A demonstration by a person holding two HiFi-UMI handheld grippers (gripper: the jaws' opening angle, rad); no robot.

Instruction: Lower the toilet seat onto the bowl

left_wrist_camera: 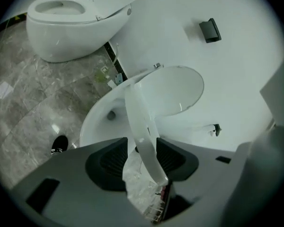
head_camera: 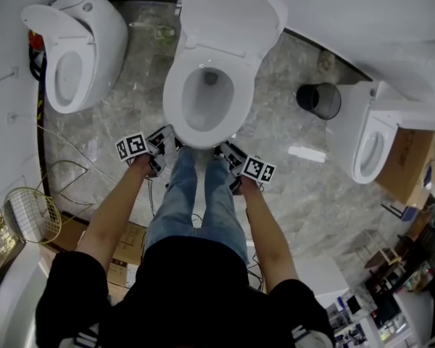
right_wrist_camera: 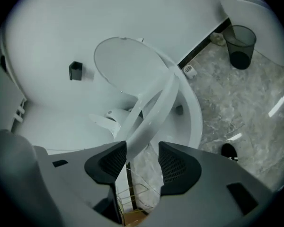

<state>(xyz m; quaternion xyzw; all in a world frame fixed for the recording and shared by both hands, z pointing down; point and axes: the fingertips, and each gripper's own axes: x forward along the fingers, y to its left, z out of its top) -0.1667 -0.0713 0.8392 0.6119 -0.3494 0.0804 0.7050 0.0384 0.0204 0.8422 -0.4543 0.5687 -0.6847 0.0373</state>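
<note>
Holding toilet seat [left_wrist_camera: 139,122] tilted above bowl [left_wrist_camera: 97,117], centre frame: left gripper [left_wrist_camera: 142,149] and right gripper [right_wrist_camera: 143,152] both clamped on its front rim. Risk: glossy plastic slips out of the grip and the seat slams down.

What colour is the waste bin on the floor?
The waste bin is dark grey, nearly black; right gripper view shows it best.

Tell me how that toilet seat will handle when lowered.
The toilet seat looks like a stiff moulded ring, so it should swing as one piece. Hinged at the back by the lid, it will probably drop if released. Its glossy surface may slip in the left gripper.
</note>
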